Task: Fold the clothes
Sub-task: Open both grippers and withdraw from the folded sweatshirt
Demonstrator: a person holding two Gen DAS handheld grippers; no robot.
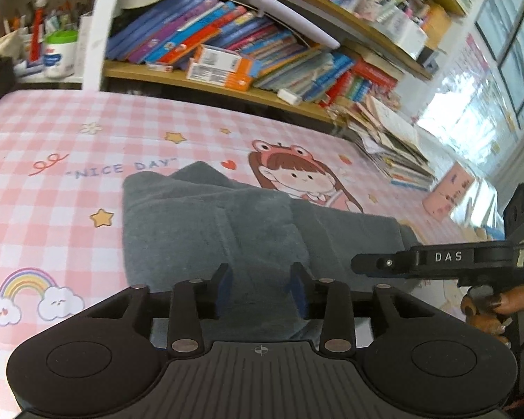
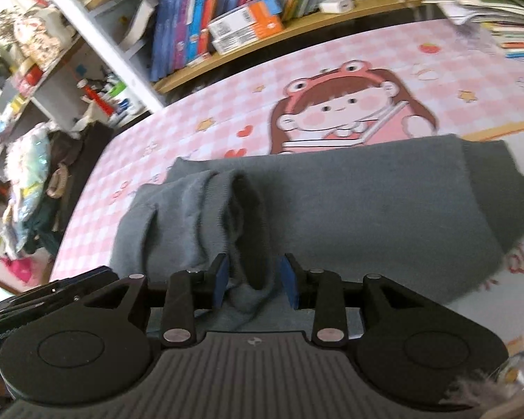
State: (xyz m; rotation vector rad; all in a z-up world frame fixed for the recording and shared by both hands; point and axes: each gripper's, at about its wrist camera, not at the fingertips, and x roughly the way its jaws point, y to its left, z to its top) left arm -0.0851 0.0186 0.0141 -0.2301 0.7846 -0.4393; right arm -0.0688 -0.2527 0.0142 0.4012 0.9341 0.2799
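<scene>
Sweater (image 1: 227,230) lay folded on the pink checked sheet (image 1: 52,181), directly ahead of both hand-held grippers. Left hand-held gripper (image 1: 262,286) was over its near edge, fingers apart, nothing clamped. Right hand-held gripper (image 2: 255,279) had fingers apart with a raised fold of the sweater between the pads, not pinched. Bookshelf (image 1: 227,94) stood beyond the sheet's far edge.

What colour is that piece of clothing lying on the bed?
Dark grey, plain with no pattern. The garment shows best in the right wrist view.
</scene>
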